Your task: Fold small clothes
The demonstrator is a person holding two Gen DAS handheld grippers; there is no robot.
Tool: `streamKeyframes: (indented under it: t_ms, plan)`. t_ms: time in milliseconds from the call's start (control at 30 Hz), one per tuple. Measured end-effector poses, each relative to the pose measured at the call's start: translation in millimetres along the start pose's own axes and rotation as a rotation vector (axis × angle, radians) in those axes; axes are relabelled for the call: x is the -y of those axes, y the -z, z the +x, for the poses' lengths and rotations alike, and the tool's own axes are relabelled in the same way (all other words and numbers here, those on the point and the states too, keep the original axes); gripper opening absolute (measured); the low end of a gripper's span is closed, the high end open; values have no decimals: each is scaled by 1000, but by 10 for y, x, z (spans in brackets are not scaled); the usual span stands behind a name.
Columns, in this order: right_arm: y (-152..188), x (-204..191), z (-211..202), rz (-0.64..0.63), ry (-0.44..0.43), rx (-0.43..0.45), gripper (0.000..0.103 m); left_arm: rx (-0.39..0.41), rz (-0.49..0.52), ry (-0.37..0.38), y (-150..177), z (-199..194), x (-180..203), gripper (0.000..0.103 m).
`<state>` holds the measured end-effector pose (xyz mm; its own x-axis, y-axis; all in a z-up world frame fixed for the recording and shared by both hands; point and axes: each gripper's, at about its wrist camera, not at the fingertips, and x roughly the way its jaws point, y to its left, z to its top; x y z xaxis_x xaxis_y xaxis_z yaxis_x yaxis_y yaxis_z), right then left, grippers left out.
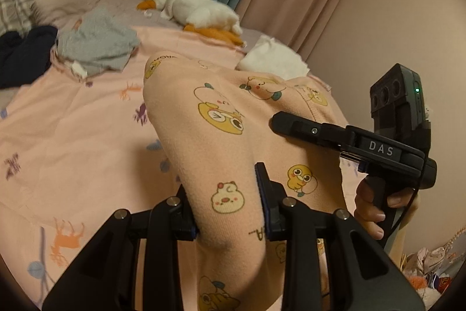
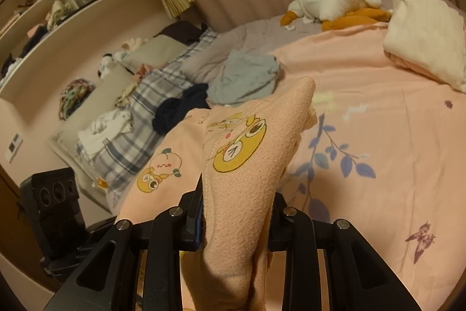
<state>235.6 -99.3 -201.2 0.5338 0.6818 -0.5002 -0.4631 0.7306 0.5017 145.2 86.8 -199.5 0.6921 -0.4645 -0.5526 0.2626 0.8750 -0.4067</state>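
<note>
My left gripper is clenched on a fold of the peach cartoon-print knit garment, and my right gripper pinches another bunch of it. The garment hangs lifted above the pink printed bedspread. Beyond the garment lie a crumpled grey cloth, a white plush duck and a folded white cloth.

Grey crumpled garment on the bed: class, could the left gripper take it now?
Probably not yet. The left gripper is shut on the peach cartoon-print garment, which also drapes between it and the grey crumpled garment further back.
</note>
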Motion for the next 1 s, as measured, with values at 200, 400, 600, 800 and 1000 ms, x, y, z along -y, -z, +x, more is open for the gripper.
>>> streamKeyframes:
  t_ms: [200, 400, 600, 800, 1000]
  plan:
    - [219, 286, 386, 22, 56, -93, 32, -72, -43, -45, 301, 448, -266, 31]
    - [523, 564, 730, 64, 68, -196, 32, -173, -108, -65, 649, 801, -543, 31]
    - [765, 729, 792, 146, 50, -212, 32, -217, -161, -46, 830, 801, -700, 34]
    - [816, 814, 734, 224, 40, -258, 32, -241, -192, -20, 916, 683, -734, 38]
    - [897, 684, 521, 99, 152, -267, 35, -252, -259, 24, 1077, 533, -840, 40]
